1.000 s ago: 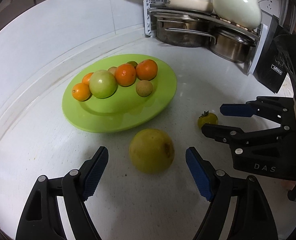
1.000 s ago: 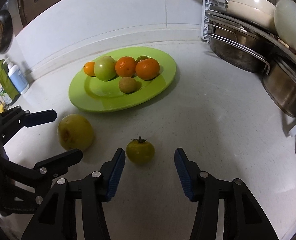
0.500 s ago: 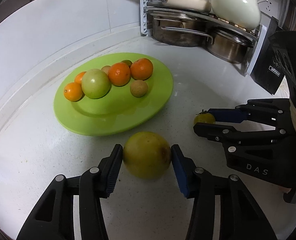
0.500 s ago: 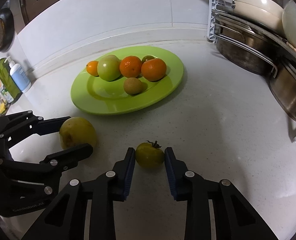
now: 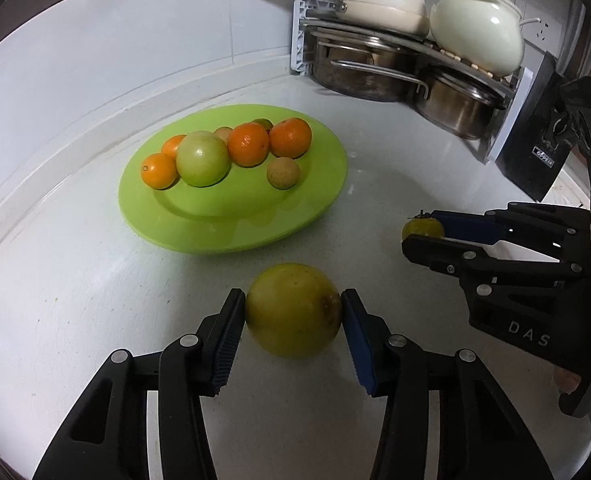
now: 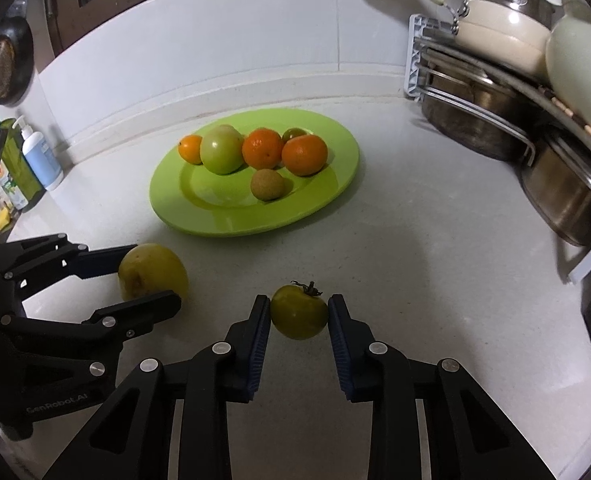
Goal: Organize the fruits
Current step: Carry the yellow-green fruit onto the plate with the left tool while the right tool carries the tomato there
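Ahead of both sets of fingers lay the green plate (image 5: pixel 231 232) of fruit. Your left gripper (image 5: pixel 293 320) had just closed on the big yellow fruit (image 5: pixel 293 310); your right gripper (image 6: pixel 299 320) had clamped the small green tomato (image 6: pixel 299 312).

A home kitchen is indicated by a white countertop (image 6: pixel 415 240), stacked steel pots (image 6: pixel 475 128) on a rack, and a soap dispenser (image 6: pixel 39 156).

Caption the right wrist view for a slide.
Right gripper shut on a small green tomato on the white counter, green fruit plate beyond.
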`<state>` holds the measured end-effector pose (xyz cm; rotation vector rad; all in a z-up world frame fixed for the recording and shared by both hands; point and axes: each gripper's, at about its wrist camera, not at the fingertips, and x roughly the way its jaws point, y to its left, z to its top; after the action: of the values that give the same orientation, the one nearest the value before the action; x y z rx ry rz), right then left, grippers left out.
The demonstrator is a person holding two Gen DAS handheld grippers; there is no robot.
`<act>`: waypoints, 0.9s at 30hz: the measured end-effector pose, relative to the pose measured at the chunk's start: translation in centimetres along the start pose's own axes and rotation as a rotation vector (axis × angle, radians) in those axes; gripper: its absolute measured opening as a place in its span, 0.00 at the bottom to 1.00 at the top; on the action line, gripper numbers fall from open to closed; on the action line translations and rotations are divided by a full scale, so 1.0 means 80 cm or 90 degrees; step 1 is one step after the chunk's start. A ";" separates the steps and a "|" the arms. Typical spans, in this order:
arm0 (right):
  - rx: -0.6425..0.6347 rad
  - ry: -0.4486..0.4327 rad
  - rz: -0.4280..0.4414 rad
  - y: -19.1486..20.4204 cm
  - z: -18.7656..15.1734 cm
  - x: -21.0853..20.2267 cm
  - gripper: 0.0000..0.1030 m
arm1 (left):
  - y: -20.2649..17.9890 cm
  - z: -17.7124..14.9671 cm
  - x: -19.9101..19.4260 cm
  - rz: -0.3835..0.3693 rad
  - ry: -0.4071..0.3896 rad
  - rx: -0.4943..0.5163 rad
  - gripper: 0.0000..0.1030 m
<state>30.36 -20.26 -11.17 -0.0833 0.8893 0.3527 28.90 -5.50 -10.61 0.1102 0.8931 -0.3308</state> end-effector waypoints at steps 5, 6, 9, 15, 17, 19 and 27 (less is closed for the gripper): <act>0.006 -0.018 0.000 0.008 0.000 -0.022 0.30 | 0.000 -0.005 -0.022 -0.003 -0.015 -0.005 0.47; 0.006 -0.022 0.001 0.010 0.000 -0.027 0.30 | 0.001 -0.006 -0.026 -0.002 -0.019 -0.006 0.47; 0.006 -0.033 0.003 0.017 0.001 -0.037 0.30 | 0.004 -0.007 -0.039 0.000 -0.033 -0.007 0.47; 0.002 -0.056 0.001 0.034 0.009 -0.053 0.30 | 0.014 -0.004 -0.064 0.004 -0.063 -0.005 0.47; 0.003 -0.064 0.002 0.039 0.013 -0.058 0.30 | 0.018 -0.001 -0.072 0.006 -0.072 -0.003 0.47; 0.001 -0.073 0.002 0.045 0.017 -0.063 0.30 | 0.022 0.002 -0.079 0.009 -0.081 0.000 0.47; -0.015 -0.103 -0.001 0.063 0.039 -0.074 0.30 | 0.036 0.015 -0.097 0.022 -0.115 0.016 0.47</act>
<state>27.60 -16.43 -4.25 -0.0766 0.7247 0.3627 26.26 -1.20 -3.91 0.1175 0.7080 -0.3147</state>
